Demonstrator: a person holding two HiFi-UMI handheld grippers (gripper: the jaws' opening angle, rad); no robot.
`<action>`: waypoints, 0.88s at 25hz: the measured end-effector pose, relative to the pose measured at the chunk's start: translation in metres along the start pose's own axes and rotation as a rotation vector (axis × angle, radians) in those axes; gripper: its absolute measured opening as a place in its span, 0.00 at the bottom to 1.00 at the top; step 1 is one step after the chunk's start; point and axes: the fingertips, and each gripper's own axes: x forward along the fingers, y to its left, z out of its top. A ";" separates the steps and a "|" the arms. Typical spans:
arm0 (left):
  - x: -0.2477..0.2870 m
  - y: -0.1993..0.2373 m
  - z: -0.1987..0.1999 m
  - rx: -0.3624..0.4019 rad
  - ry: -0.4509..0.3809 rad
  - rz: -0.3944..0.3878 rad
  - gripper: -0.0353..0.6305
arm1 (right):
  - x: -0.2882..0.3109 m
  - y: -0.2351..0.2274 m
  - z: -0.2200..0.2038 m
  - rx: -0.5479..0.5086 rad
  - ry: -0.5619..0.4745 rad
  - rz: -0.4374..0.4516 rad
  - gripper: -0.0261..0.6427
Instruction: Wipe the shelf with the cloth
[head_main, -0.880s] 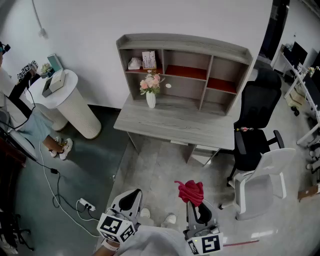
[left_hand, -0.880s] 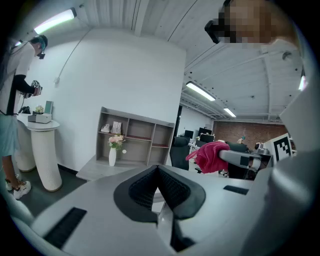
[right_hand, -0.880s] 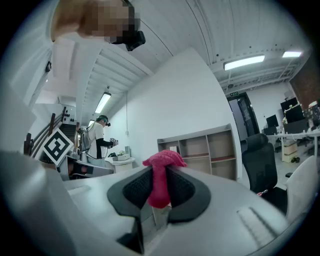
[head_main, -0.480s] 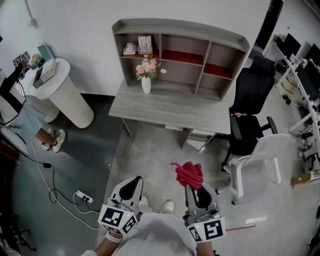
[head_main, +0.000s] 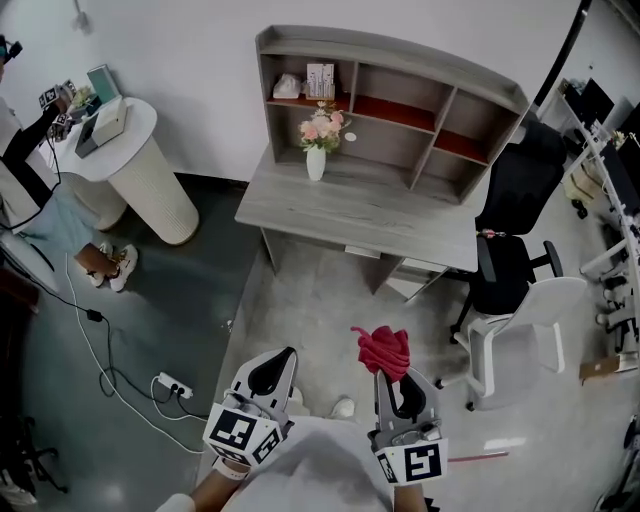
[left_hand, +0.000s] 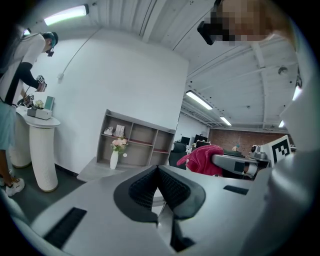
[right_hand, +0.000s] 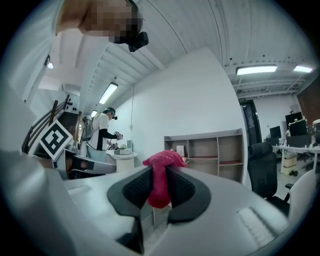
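Note:
A grey wooden shelf unit (head_main: 400, 95) with red-lined compartments stands on a grey desk (head_main: 355, 210) against the white wall, well ahead of me. It also shows in the left gripper view as the shelf (left_hand: 136, 145) and in the right gripper view as the shelf (right_hand: 210, 152). My right gripper (head_main: 400, 374) is shut on a red cloth (head_main: 383, 349), which bunches above its tips; the cloth (right_hand: 159, 176) hangs pinched between the jaws. My left gripper (head_main: 272, 368) is shut with nothing in it, low over the floor.
A vase of pink flowers (head_main: 317, 150) stands on the desk. A black office chair (head_main: 505, 250) and a white chair (head_main: 520, 335) sit to the right. A white round pedestal (head_main: 140, 170) with a person (head_main: 40, 180) beside it is at the left. A power strip (head_main: 172, 385) and cable lie on the floor.
The view has shifted, so the desk and shelf sit a little more to the right and higher. Both grippers hold the same pose, the cloth still pinched in the right one.

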 end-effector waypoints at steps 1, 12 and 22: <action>-0.002 0.007 0.001 -0.001 0.001 -0.001 0.06 | 0.005 0.005 -0.001 0.002 -0.001 0.000 0.17; -0.012 0.088 -0.001 -0.012 0.017 -0.040 0.06 | 0.052 0.058 -0.013 0.006 0.010 -0.049 0.17; 0.051 0.108 0.020 -0.003 0.016 -0.095 0.06 | 0.098 0.015 -0.009 0.027 0.004 -0.113 0.17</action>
